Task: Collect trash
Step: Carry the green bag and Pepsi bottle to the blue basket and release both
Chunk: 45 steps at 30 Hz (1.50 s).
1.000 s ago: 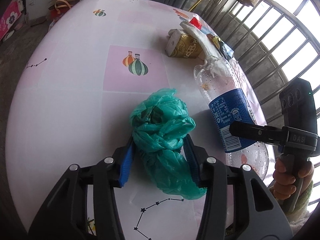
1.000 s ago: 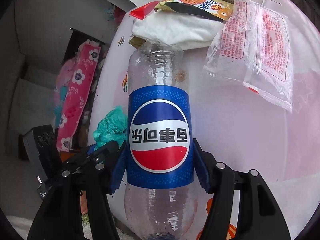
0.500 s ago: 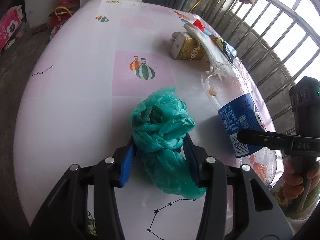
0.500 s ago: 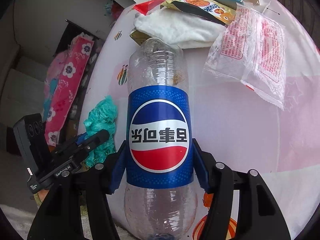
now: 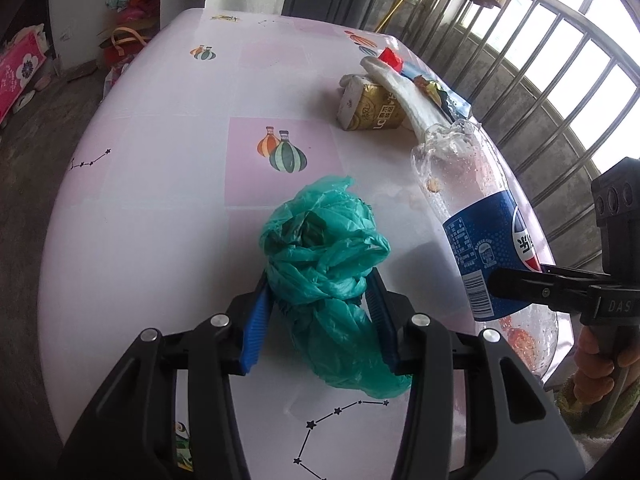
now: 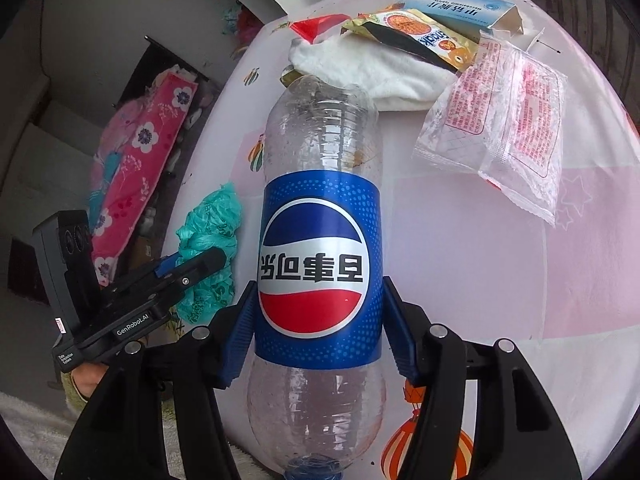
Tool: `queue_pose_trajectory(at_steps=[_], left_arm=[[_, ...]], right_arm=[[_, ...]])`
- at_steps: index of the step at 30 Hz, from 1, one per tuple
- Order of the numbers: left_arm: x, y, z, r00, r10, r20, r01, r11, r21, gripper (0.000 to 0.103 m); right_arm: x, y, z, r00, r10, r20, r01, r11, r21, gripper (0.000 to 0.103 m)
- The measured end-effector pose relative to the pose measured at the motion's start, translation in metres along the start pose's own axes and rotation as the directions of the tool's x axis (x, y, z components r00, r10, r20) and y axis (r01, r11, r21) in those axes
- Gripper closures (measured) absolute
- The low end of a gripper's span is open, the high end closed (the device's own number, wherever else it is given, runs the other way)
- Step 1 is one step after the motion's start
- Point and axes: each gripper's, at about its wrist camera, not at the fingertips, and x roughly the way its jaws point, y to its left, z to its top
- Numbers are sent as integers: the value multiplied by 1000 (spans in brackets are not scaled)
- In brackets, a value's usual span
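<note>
Trash is in both grippers at once: green plastic bag (image 5: 332, 276), crumpled and knotted, sits between the blue pads of the left gripper (image 5: 320, 312), w/ both pads pressed into its sides. Pepsi bottle (image 6: 320, 264), empty and clear w/ droplets inside, is clamped at the label by the right gripper (image 6: 320, 320), neck pointing away toward the far litter, cap end nearest the camera. Both items are at the near edge of the table (image 5: 160, 184); can't tell whether they rest on it or are just off it.

Step in hand, by my read: pickup done on these two, carry-off pending. No bin shows in either view, so next move needs locating one, then lifting both clear w/o dragging.

Left on the table, well beyond: white cloth (image 6: 384, 76) touching the bottle's neck end, gold carton (image 5: 372, 108) beside it, snack wrapper (image 6: 416, 36), blue box (image 6: 460, 8), clear sachet (image 6: 504, 124), red scrap (image 6: 316, 26).

Bottle is slick and round, so grip should stay firm; bag is soft, and its loose tail hanging under the left pads may snag.
</note>
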Motion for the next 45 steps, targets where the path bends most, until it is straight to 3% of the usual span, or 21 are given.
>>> queue_pose_trajectory(at_steps=[8, 14, 18, 21, 24, 26, 29, 31, 33, 36, 39, 41, 43, 45], left_arm=[[-24, -27, 24, 994, -92, 58, 88, 994, 66, 60], [-32, -74, 55, 979, -192, 74, 179, 972, 155, 60], [-36, -126, 72, 958, -277, 79, 246, 930, 274, 60], [-27, -172, 81, 942, -334, 33, 301, 885, 354, 60], [-9, -218, 88, 920, -389, -53, 376, 834, 403, 60], [6, -253, 89, 906, -406, -119, 415, 800, 433, 60], [32, -307, 85, 883, -415, -220, 468, 742, 479, 59], [54, -343, 79, 868, -401, -292, 496, 711, 499, 59], [79, -377, 71, 854, -373, -362, 516, 687, 512, 59], [116, -427, 55, 835, -313, -453, 534, 659, 530, 59], [149, -469, 41, 820, -261, -509, 543, 636, 549, 59], [166, -496, 35, 814, -239, -529, 548, 620, 562, 58], [186, -524, 33, 811, -231, -538, 553, 602, 576, 56], [208, -550, 26, 805, -218, -552, 561, 581, 589, 28]], right_arm=[[-47, -15, -11, 990, 72, 125, -79, 995, 57, 46], [-101, -45, -18, 957, 70, 282, -113, 984, 138, 46], [-140, -74, -31, 921, 14, 390, -104, 972, 210, 46], [-167, -108, -46, 884, -58, 465, -104, 943, 315, 46], [-194, -147, -75, 842, -141, 522, -129, 885, 447, 46], [-210, -176, -100, 813, -229, 536, -130, 825, 550, 45], [-225, -221, -142, 772, -331, 542, -177, 708, 684, 45], [-228, -253, -167, 762, -393, 515, -198, 616, 763, 45], [-225, -286, -189, 766, -417, 489, -235, 527, 817, 45], [-212, -328, -216, 785, -389, 483, -320, 413, 853, 45], [-199, -361, -230, 795, -369, 481, -376, 323, 869, 45], [-193, -386, -227, 800, -359, 480, -394, 288, 873, 44], [-193, -414, -222, 814, -360, 456, -369, 287, 884, 43], [-189, -442, -213, 829, -371, 418, -323, 292, 900, 43]])
